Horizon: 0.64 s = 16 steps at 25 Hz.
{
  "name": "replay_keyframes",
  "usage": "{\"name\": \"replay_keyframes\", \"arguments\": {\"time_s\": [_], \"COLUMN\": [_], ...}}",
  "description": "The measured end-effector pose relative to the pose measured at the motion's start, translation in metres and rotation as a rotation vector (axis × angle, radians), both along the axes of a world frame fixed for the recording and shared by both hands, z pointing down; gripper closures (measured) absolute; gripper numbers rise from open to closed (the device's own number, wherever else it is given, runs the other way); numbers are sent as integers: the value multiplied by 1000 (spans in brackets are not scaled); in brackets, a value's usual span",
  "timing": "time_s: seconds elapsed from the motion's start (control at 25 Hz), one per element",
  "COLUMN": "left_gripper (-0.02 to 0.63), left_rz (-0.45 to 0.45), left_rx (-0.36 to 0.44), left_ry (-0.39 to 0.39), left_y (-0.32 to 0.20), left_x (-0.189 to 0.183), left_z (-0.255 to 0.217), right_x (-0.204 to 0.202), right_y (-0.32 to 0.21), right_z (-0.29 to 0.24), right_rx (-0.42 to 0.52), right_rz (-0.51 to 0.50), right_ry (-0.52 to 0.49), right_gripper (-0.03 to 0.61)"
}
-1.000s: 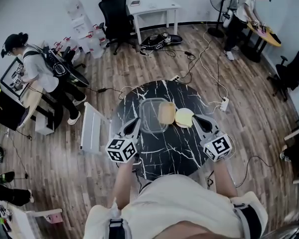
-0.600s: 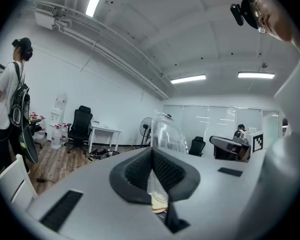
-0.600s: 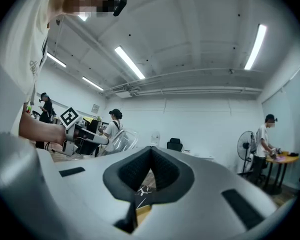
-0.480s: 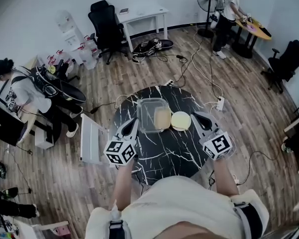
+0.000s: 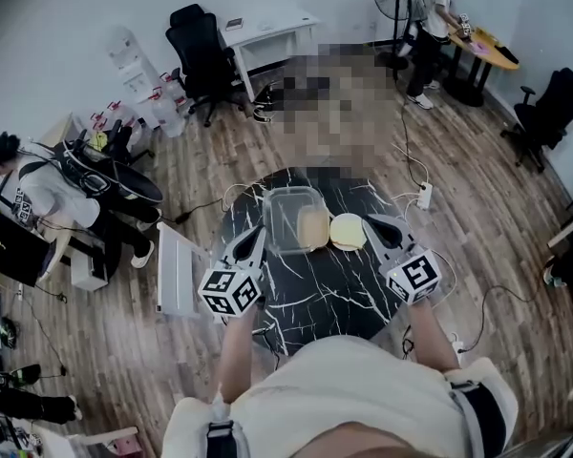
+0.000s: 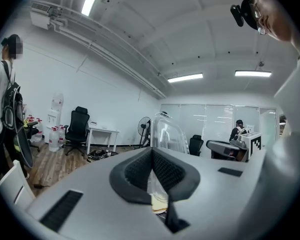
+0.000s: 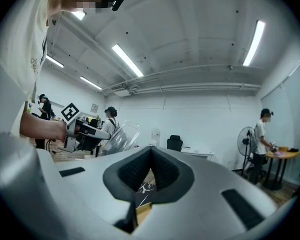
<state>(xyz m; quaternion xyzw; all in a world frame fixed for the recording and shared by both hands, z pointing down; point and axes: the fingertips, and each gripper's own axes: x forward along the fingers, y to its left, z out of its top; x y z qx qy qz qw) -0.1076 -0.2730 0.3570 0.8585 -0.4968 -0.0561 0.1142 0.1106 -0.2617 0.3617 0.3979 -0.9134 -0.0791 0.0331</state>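
The left gripper (image 5: 255,235) is clamping, it seems, the near corner of the clear container (image 5: 279,198) at the table's (image 5: 315,294) 12 o'clock. The right gripper (image 5: 371,224), jaws pressed together on nothing, is hovering by the pale disc (image 5: 349,229) at the container's 3 o'clock. Lifting further is calling for a steady grip.

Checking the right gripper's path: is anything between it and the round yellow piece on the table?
Nothing visible. In the head view the right gripper is at the right edge of the round yellow piece, with nothing between them; whether they touch is unclear. The clear container lies on the piece's other side.
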Motion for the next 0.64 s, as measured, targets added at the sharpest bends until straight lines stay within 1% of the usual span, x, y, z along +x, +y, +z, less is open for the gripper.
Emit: {"name": "replay_keyframes", "arguments": {"time_s": [0.12,0.2,0.32,0.48,0.64], "left_gripper": [595,595,595,595,595], "left_rz": [-2,-1,14,20,18], "left_rx": [11,13,5,-2,-8], "left_ry": [-5,6,32,34,44], "left_y": [-4,-4,-2,-3,-5], "left_x": [-2,-1,4,6,7], "left_z": [-6,-7,-6,-5,-1], "right_x": [-2,-2,-1,0,2], "right_y": [-2,-3,-3,-4,-4], "right_z": [2,5,8,8,10], "right_rx": [-3,-5,-14,-16,-21], "right_rz": [-2,-3,3,6,6], "right_ry": [5,6,4,-15,-9], "right_gripper": [572,572,572,572,572]}}
